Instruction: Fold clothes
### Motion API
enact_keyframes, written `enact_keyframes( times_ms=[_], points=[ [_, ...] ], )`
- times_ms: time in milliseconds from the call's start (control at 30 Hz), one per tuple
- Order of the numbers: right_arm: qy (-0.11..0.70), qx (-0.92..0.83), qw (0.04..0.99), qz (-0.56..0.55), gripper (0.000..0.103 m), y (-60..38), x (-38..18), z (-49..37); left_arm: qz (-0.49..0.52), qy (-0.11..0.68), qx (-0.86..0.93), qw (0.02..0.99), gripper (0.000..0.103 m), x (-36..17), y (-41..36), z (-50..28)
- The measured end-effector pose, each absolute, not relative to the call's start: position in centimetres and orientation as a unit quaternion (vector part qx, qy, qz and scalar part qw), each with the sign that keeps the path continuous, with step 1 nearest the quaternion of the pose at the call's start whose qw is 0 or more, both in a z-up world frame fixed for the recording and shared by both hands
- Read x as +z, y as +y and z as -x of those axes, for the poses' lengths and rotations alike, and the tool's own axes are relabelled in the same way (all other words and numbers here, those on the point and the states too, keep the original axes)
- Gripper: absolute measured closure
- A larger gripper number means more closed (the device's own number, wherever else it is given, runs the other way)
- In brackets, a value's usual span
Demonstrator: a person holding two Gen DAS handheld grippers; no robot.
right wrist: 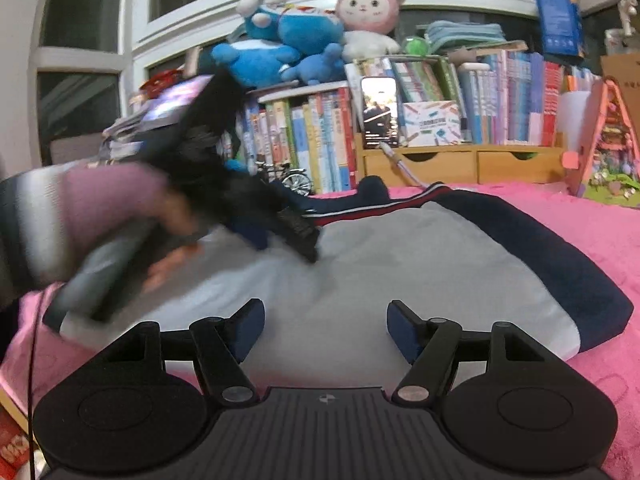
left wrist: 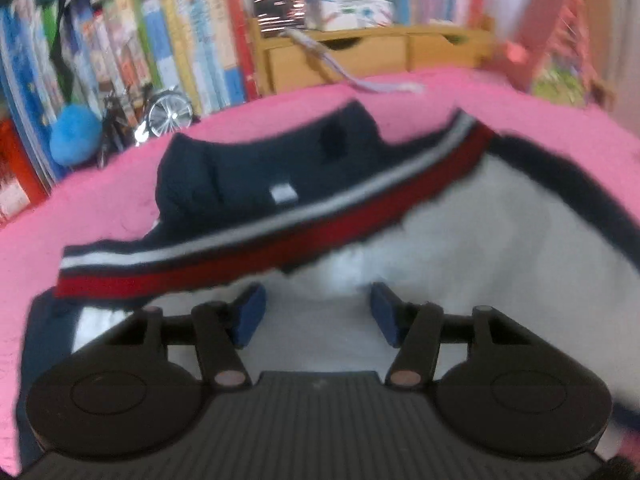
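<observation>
Garment: white sweater (right wrist: 400, 264) with navy sleeves and a red-white-navy band (left wrist: 248, 248), spread flat on the pink blanket (right wrist: 592, 216).
Left gripper (left wrist: 318, 314): jaws apart, nothing clamped, over the white cloth just short of the band.
Right gripper (right wrist: 325, 330): jaws apart, empty, over the near hem.
Backdrop: bookshelf (right wrist: 320, 136), plush toys (right wrist: 288, 48).

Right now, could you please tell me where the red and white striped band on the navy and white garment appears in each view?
Left wrist view: red and white striped band runs diagonally across the centre.
Right wrist view: band is small, centre, beyond the white panel.
Shared landmark: wooden drawer unit.
</observation>
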State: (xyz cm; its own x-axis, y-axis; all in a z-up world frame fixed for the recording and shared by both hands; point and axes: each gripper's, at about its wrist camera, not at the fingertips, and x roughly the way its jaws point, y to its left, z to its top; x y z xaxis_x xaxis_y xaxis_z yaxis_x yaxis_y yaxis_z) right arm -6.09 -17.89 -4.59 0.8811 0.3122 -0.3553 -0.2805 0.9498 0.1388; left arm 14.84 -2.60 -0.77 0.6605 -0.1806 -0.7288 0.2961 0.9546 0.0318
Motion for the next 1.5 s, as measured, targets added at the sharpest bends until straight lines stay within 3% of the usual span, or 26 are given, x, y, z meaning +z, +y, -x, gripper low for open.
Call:
enact_keyframes(
  times_ms=[367,700,933,1133,1300,1500],
  points=[
    [0.174,0.177,0.968,-0.026,0.036,-15.3,-3.2,6.2,-0.072,0.379,-0.124,0.914,0.044,-1.3,-2.4,-16.3],
    [0.238,0.154,0.959,-0.009,0.048,-12.9,-5.3,4.3,-0.066,0.374,-0.123,0.917,0.044,-1.6,-2.3,-16.0],
    [0.226,0.147,0.963,0.002,0.048,-12.5,-5.9,4.9,-0.028,0.363,-0.18,0.914,0.046,1.5,-2.6,-10.5],
    [0.223,0.142,0.964,0.003,0.048,-12.2,-5.8,5.0,-0.041,0.407,-0.214,0.887,0.045,1.1,-3.5,-7.1],
    [0.223,0.141,0.965,0.0,0.048,-12.1,-5.8,5.1,-0.079,0.415,-0.19,0.886,0.047,-1.4,-4.1,-9.6],
    [0.216,0.136,0.967,-0.002,0.049,-12.0,-6.0,5.3,-0.055,0.407,-0.12,0.904,0.057,-1.9,-3.4,-16.9]
  ],
)
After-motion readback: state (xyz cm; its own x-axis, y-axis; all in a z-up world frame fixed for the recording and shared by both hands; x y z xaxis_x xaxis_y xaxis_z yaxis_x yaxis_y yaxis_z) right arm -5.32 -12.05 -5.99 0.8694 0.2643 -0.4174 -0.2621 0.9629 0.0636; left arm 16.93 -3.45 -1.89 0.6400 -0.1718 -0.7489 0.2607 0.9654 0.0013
